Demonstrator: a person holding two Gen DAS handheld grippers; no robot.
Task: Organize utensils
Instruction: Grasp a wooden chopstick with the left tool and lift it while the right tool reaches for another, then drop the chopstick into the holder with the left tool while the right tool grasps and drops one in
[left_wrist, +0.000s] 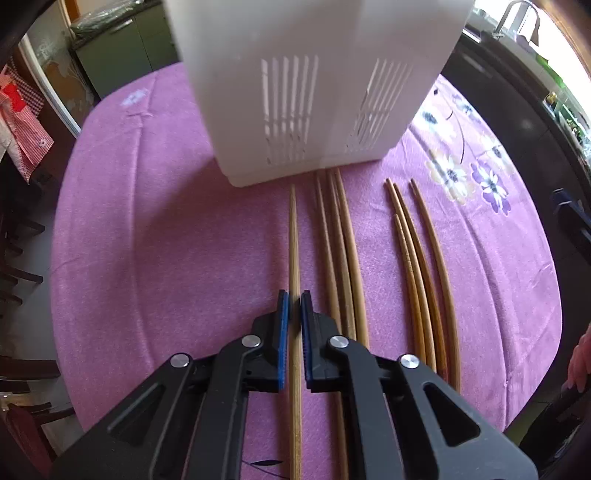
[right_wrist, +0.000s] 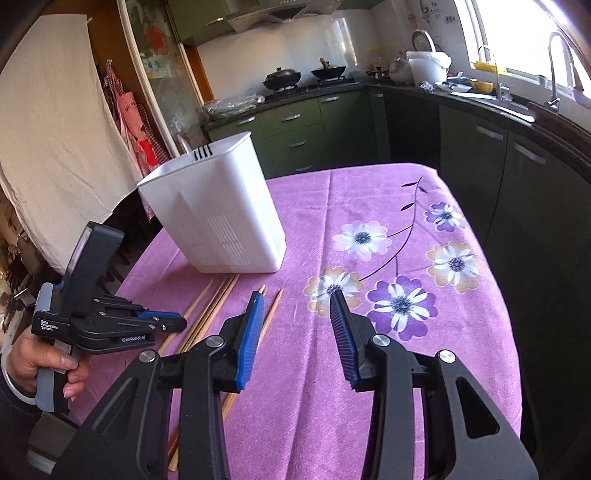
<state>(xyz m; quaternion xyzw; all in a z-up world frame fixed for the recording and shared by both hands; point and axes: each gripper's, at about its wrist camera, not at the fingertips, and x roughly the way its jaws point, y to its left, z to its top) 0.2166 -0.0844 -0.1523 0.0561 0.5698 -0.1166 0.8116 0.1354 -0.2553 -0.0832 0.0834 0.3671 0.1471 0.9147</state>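
The left gripper (left_wrist: 294, 295) is clamped on the lone chopstick (left_wrist: 294, 236) lying on the purple tablecloth (left_wrist: 166, 240) just before the white holder (left_wrist: 314, 92), presumably to lift it in, while the right gripper (right_wrist: 297, 299) hovers empty, jaws apart.

The white utensil holder (left_wrist: 314, 92) runs off the top edge of the left wrist view, so its rim and inside go unseen there; in the right wrist view its inside is hidden behind its near wall. The single chopstick (left_wrist: 294, 258) passes between the left gripper (left_wrist: 294, 306) pads, and its near end is cut off by the bottom edge. The right gripper (right_wrist: 297, 306) hides the near lengths of the right-hand chopsticks (right_wrist: 271, 314).
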